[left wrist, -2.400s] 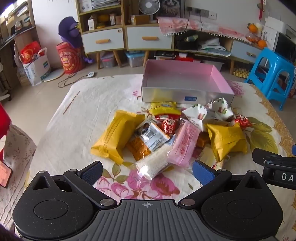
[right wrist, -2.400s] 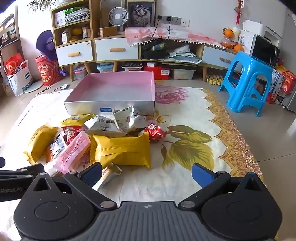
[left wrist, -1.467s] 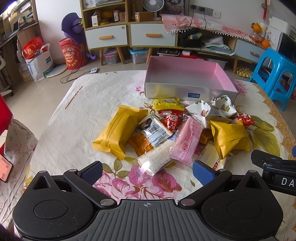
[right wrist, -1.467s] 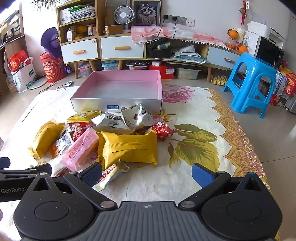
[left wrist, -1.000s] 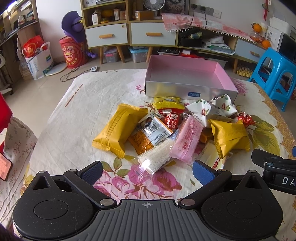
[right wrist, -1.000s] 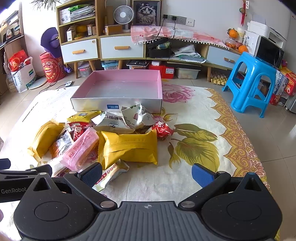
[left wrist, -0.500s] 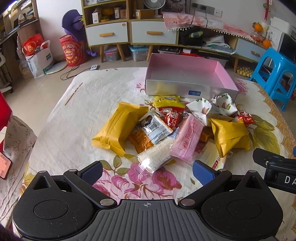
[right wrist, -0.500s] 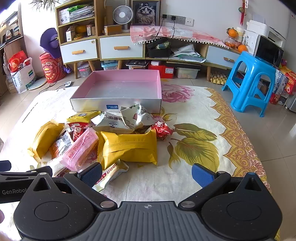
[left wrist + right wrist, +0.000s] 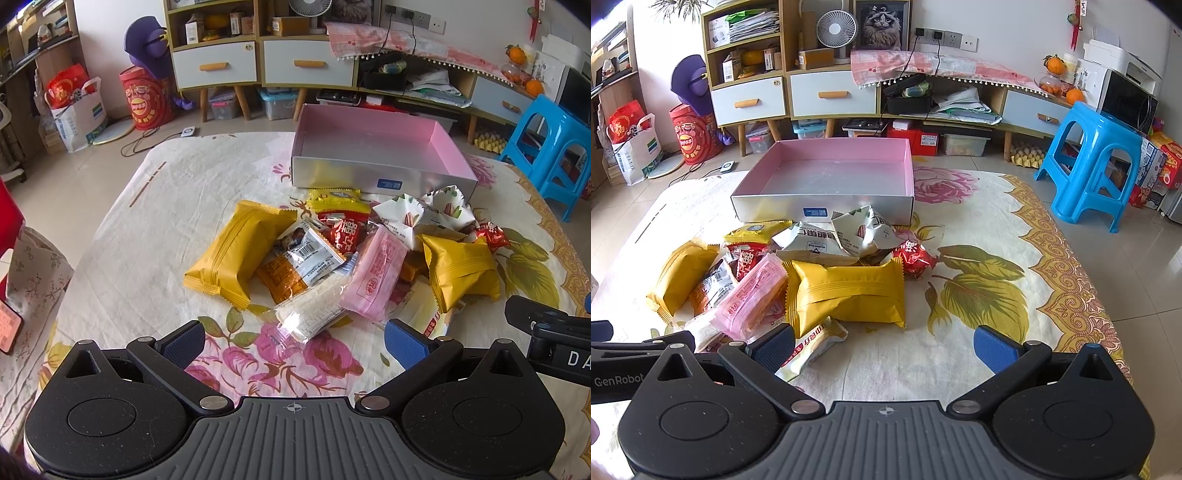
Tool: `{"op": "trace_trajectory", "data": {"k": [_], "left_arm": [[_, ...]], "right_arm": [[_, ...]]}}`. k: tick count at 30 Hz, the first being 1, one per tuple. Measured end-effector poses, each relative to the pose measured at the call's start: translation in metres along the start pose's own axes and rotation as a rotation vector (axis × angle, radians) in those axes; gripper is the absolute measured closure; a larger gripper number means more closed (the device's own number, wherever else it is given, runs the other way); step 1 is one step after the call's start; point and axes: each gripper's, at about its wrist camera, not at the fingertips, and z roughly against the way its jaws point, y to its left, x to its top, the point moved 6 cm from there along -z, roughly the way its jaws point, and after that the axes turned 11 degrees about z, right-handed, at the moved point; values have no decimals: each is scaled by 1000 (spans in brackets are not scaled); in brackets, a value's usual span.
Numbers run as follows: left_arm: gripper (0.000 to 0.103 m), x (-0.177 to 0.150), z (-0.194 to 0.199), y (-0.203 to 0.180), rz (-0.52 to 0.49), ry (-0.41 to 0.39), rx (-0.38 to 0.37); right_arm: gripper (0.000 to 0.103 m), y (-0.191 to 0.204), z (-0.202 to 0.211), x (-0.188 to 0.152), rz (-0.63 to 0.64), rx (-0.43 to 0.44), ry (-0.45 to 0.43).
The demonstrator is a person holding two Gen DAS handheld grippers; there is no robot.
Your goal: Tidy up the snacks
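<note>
Hovering low over the flowered cloth of the surface (image 9: 155, 192), the left claw (image 9: 293, 339) stands spread wide with nothing between its blue pads; the snack pile lies just ahead of it. In this left wrist view a long yellow pack (image 9: 236, 254) rests at the pile's left edge, a pink packet (image 9: 373, 275) slants through the middle, a clear pack of white sticks (image 9: 314, 310) lies nearest the claw, and a second yellow pack (image 9: 460, 271) sits to the right. Beyond the pile stands the pink-lined box (image 9: 380, 173), its silver front wall close to the farthest snacks. From the right wrist view, the right claw (image 9: 884, 343) is likewise wide apart and holds nothing; its left pad is just beside a cream wrapper (image 9: 812, 349). The big yellow pack (image 9: 849, 291) lies straight ahead, a red candy (image 9: 916, 258) past it, crumpled white nut bags (image 9: 849, 232) against the box (image 9: 820, 203). The left claw's body (image 9: 635, 350) shows at the left edge.
</note>
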Motion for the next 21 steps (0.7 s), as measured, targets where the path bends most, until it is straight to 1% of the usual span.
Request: {"op": "trace_trajectory", "data": {"k": [21], "left_arm": [[0,1,-1,0,-3,3,3]], "right_arm": [[8,0,0,0,1,0,0]]}}
